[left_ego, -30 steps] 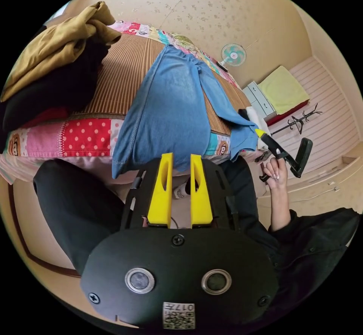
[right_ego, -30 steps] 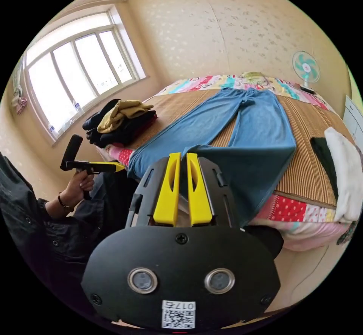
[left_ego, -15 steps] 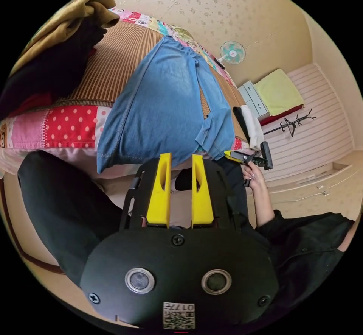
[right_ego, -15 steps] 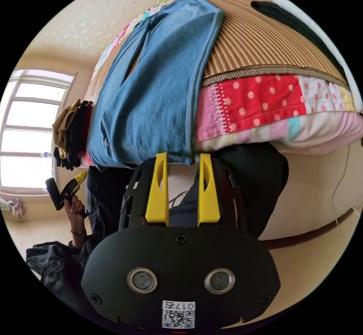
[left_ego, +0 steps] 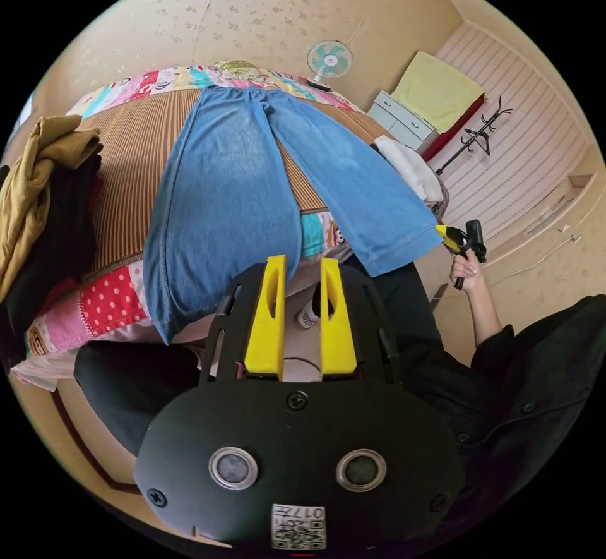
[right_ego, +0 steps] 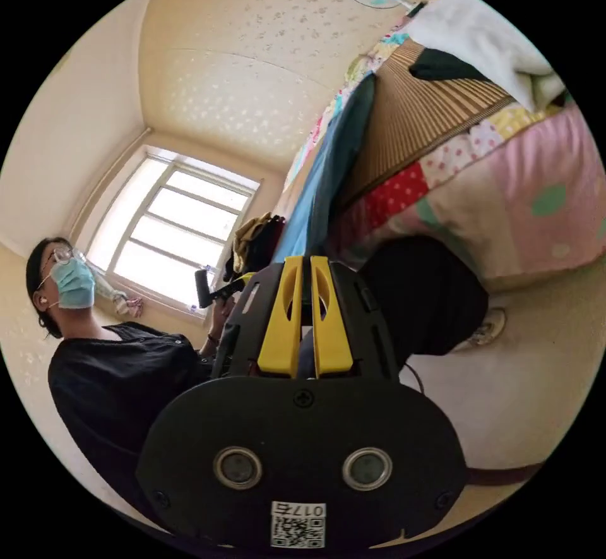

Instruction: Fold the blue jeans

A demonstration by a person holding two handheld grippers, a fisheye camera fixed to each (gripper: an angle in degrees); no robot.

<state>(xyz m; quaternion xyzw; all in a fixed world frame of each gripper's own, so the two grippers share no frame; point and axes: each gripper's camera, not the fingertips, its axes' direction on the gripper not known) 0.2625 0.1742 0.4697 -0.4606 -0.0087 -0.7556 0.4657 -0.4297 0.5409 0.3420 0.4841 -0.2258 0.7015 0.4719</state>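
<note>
The jeans [left_ego: 252, 180] lie flat on the bed [left_ego: 132, 142], waist near the far wall, both legs spread apart in a V and their hems hanging over the near edge of the bed.

Left gripper [left_ego: 302, 268]: jaws apart w/ a clear gap, nothing between them, held just below the near bed edge, between the two hems.

Right gripper [right_ego: 302, 265]: jaws almost closed, only a thin slit. In the left gripper view it [left_ego: 456, 238] sits at the hem corner of one leg and seems to pinch it, but I cannot tell for sure.

A clothes pile [left_ego: 44, 199] rests on the bed beside one leg, a white cloth [left_ego: 410, 167] beside the other. A fan [left_ego: 329, 60] stands behind the bed, near the waist.
</note>
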